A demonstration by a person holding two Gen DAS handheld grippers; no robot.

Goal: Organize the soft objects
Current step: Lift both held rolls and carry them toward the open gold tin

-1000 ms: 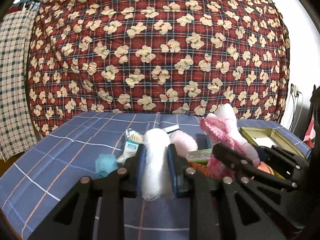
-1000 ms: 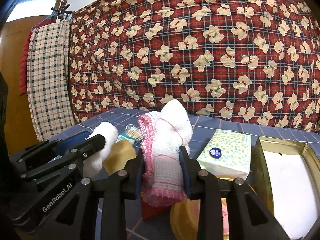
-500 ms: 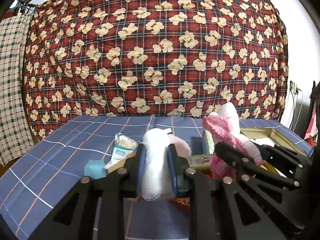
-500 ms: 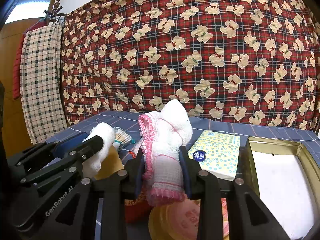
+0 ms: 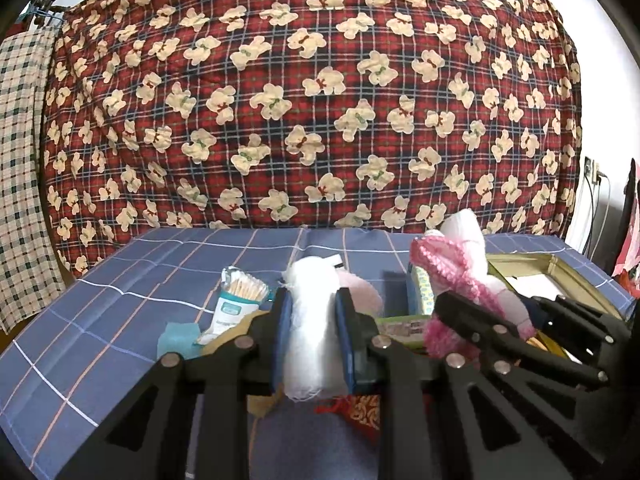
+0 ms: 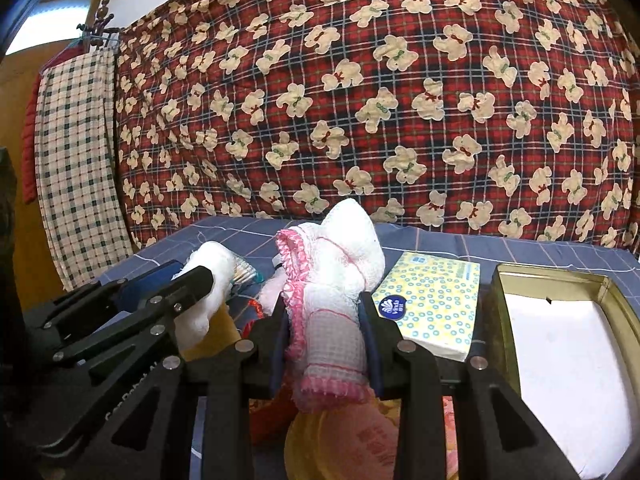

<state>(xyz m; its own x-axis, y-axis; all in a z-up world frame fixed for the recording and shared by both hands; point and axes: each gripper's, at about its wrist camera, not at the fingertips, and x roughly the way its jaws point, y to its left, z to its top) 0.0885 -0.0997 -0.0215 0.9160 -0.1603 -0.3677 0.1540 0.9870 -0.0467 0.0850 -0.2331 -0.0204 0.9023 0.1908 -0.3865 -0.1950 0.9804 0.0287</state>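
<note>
White gauze fills the left gripper [image 5: 314, 328]: a roll of white gauze cloth [image 5: 312, 332] stands upright between its blue-padded fingers [image 5: 280, 332], which press on it from both sides, and its ragged lower end hangs just below them. The right gripper [image 6: 326, 332] is clamped in the same way on a pink-edged white cloth [image 6: 332, 300], a bundled waffle-weave piece with a pink frill down its left side (its rounded top leans off to the right). Both cloths are held up above a worktop covered by a blue checked cloth [image 5: 120, 312], and the two grippers sit side by side, each showing in the other's view.

Below and beyond them lie other things. A packet of cotton swabs [image 5: 236, 300] rests on the blue cloth to the left of the gauze roll, with a small teal piece [image 5: 176, 336] just in front of it. A pale pink fluffy thing [image 5: 362, 292] shows behind the left gripper. In the right wrist view a yellow dotted tissue pack [image 6: 434, 300] lies beside an open gold tin [image 6: 560, 320] with a white inside. A yellow round lid [image 6: 340, 444] sits under the right gripper. A red plaid blanket with cream bears [image 6: 380, 100] hangs behind everything.
</note>
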